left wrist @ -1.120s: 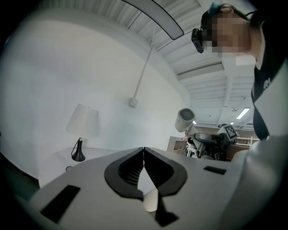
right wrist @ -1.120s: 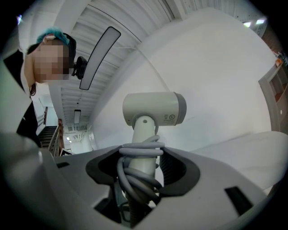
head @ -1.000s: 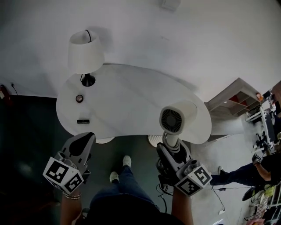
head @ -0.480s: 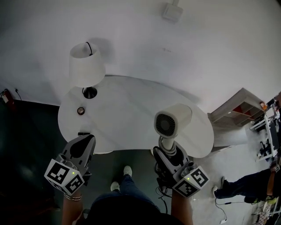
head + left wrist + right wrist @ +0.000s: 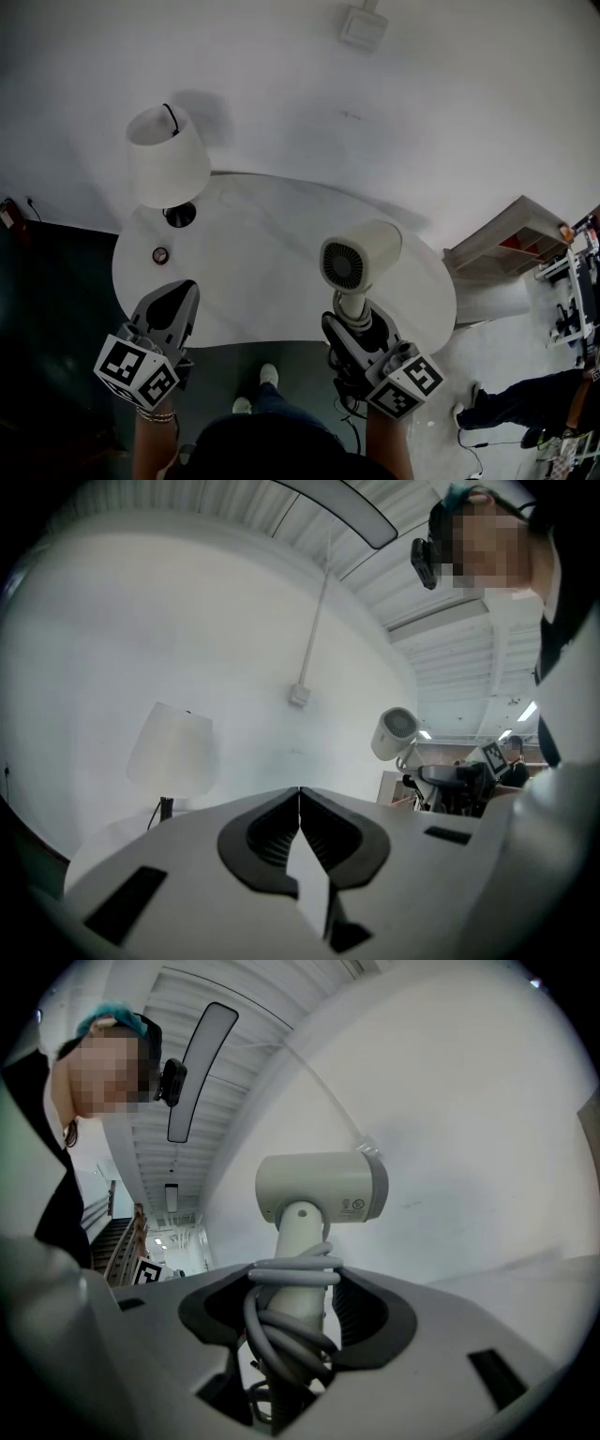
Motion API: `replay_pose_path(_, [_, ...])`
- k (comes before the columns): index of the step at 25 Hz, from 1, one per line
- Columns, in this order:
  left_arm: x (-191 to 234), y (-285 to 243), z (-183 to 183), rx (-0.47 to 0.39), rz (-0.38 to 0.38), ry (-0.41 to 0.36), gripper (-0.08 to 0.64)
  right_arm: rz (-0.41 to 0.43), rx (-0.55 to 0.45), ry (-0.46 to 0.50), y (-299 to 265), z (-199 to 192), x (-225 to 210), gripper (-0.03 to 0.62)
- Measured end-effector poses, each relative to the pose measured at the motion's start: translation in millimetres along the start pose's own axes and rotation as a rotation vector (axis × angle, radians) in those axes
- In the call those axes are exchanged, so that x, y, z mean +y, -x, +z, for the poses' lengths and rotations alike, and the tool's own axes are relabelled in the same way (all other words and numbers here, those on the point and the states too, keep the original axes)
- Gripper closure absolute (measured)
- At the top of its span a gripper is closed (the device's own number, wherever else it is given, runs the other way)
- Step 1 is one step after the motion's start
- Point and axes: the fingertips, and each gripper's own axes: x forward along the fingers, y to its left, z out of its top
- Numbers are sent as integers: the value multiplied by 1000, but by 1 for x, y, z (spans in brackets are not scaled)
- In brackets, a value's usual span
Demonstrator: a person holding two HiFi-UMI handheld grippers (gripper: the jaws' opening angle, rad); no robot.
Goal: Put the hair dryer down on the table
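The white hair dryer (image 5: 359, 257) stands upright in the air over the near right edge of the white kidney-shaped table (image 5: 262, 262), its round rear grille facing me. My right gripper (image 5: 354, 322) is shut on its handle, which has the grey cord wound around it (image 5: 291, 1312). The dryer's barrel (image 5: 323, 1186) shows above the jaws in the right gripper view. My left gripper (image 5: 178, 298) hangs at the table's near left edge, jaws shut with nothing between them (image 5: 300, 822). From the left gripper view the hair dryer (image 5: 396, 733) shows far off at the right.
A white table lamp (image 5: 167, 157) stands at the table's far left, with a small round dish (image 5: 160, 254) near its base. A wooden shelf unit (image 5: 511, 239) stands to the right. A person's legs (image 5: 511, 403) lie on the floor at the lower right.
The hair dryer and my right gripper have shifted slightly left and farther over the table. The view has swung, so the lamp sits more to the left. The left gripper stays shut.
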Motion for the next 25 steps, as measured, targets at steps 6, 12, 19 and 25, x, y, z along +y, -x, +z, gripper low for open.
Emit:
replay_pose_path(6, [8, -28, 1, 16, 15, 7, 543, 1, 15, -19, -21, 7, -26, 331])
replay_pose_path(12, [8, -44, -7, 41, 27, 15, 543, 25, 36, -28, -37, 7, -40, 331])
replay_pose_path(19, [8, -66, -15, 67, 48, -8, 543, 74, 71, -51, -56, 0, -57, 331])
replay_pose_path(25, [13, -81, -16, 68, 83, -35, 543, 125, 115, -60, -71, -10, -72, 331])
